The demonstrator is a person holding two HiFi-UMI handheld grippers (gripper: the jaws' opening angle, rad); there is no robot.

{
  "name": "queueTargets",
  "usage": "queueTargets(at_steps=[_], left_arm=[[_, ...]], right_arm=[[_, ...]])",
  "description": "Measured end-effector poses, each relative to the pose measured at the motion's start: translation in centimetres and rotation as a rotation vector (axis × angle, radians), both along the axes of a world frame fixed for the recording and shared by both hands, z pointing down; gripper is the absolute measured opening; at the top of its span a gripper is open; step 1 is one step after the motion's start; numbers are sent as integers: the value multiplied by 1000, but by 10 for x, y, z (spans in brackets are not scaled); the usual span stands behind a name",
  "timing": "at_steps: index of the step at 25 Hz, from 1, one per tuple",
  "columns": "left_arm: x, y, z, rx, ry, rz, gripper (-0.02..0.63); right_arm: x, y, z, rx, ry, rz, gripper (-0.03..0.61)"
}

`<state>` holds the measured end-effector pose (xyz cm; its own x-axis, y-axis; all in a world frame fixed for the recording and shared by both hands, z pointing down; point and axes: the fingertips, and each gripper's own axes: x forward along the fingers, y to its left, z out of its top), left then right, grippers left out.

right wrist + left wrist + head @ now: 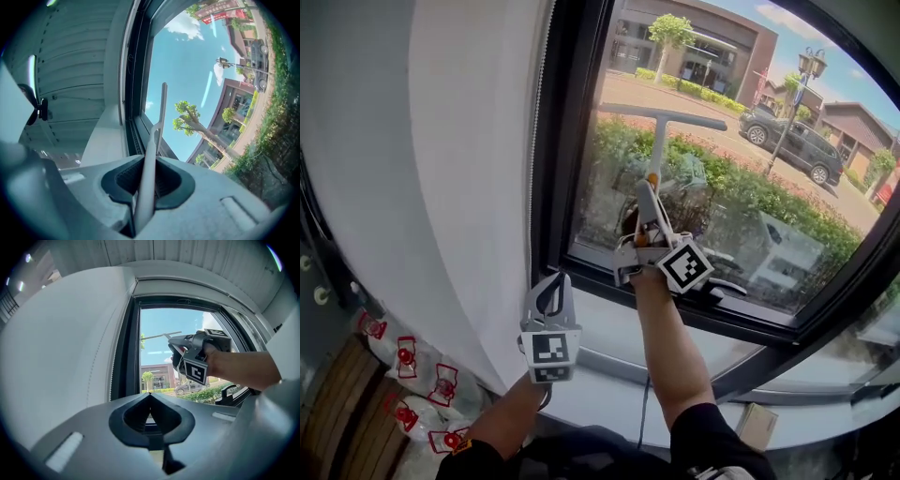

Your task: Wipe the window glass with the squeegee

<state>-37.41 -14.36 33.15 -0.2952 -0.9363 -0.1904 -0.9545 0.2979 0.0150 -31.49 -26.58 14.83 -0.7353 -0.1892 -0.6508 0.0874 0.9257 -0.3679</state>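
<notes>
Dark-framed window glass (769,216) fills the background. The right claw (651,192) is clamped on the white handle of the squeegee (660,131), whose blade bar lies crosswise above that claw, up by the pane. Below and to its left, the left claw (550,292) has its jaws together on nothing, just beside the white blind (459,169).

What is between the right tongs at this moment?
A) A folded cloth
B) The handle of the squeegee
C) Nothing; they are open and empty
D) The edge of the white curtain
B: in the right gripper view the right tongs are closed on the pale handle of the squeegee, and the head view shows its T-shaped blade held up in front of the window.
</notes>
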Motion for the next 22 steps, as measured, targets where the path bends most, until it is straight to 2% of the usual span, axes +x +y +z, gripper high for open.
queueTargets(at_steps=[3,6,15,18,22], left_arm=[[-3,5,8,-20,-20,-16,18],[-3,11,9,-8,7,-16,18],[-10,24,17,-8,11,5,18],[-7,28,-1,37,5,53,18],[-3,31,-33,98,-71,91,18]], right_arm=[[0,0,2,-6,4,-7,49],[0,-1,4,-12,15,1,49],[9,-2,2,13,48,48,48],[21,-6,-11,40,48,88,49],[50,-10,-47,91,18,135,49]])
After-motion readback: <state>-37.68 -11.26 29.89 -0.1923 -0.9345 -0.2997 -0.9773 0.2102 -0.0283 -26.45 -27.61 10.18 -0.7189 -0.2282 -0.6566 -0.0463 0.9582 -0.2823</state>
